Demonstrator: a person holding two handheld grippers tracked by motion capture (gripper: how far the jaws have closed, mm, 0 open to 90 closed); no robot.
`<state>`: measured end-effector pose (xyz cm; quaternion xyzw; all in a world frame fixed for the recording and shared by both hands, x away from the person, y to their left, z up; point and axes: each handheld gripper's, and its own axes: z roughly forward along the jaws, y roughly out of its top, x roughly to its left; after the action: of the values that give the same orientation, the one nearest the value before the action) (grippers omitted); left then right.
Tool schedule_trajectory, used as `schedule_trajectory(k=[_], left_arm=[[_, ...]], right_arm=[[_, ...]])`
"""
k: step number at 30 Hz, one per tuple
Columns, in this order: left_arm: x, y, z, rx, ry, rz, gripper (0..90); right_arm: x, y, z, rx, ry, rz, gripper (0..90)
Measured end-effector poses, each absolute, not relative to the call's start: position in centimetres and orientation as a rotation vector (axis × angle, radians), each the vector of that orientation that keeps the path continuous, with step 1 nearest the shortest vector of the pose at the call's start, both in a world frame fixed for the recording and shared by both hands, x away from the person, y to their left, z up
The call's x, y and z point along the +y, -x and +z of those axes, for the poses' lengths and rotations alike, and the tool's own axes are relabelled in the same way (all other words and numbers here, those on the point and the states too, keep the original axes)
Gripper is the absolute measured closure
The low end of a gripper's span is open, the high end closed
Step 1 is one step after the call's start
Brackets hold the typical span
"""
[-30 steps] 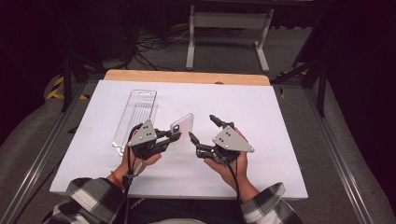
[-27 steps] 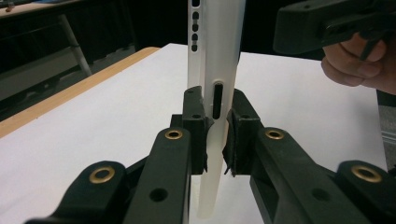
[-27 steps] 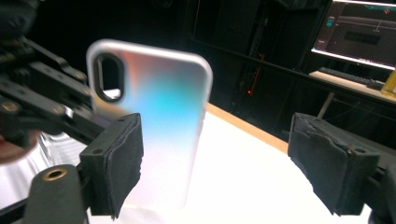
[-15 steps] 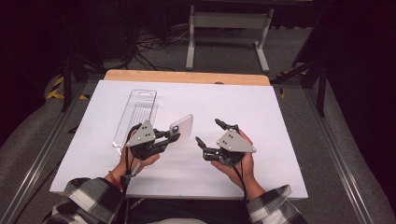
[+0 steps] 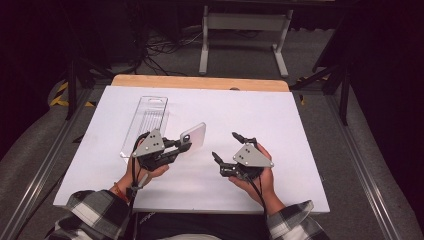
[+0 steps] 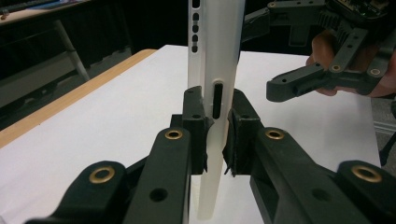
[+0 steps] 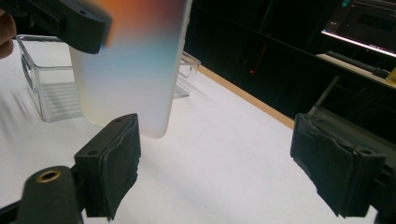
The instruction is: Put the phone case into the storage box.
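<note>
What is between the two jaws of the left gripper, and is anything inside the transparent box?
The left gripper is shut on the edge of a white phone case, lifted off the table. The transparent box seems empty, though the gripper covers its near end.

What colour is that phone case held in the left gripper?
The phone case is frosted translucent white, tinted orange and blue; the right gripper view shows it best.
</note>
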<state>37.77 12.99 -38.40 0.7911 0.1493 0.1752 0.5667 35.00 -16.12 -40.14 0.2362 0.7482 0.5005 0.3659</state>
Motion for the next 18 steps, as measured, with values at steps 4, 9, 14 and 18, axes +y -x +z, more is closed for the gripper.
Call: schedule_trajectory(k=[4,9,14,18], left_arm=[[13.1,-37.7,-38.4,0.346,-1.857,0.415,81.0],[13.2,-37.8,-38.3,0.340,-1.858,0.415,81.0],[13.3,-37.8,-38.2,0.333,-1.863,0.429,81.0],[13.4,-37.8,-38.1,0.331,-1.860,0.417,81.0]], right_arm=[[-16.4,-34.9,-40.5,1.925,-0.608,1.265,16.7],[-16.9,-34.6,-40.9,1.928,-0.611,1.260,16.6],[-17.6,-34.2,-41.0,1.937,-0.601,1.255,16.0],[-18.4,-34.0,-41.3,1.950,-0.606,1.245,15.9]])
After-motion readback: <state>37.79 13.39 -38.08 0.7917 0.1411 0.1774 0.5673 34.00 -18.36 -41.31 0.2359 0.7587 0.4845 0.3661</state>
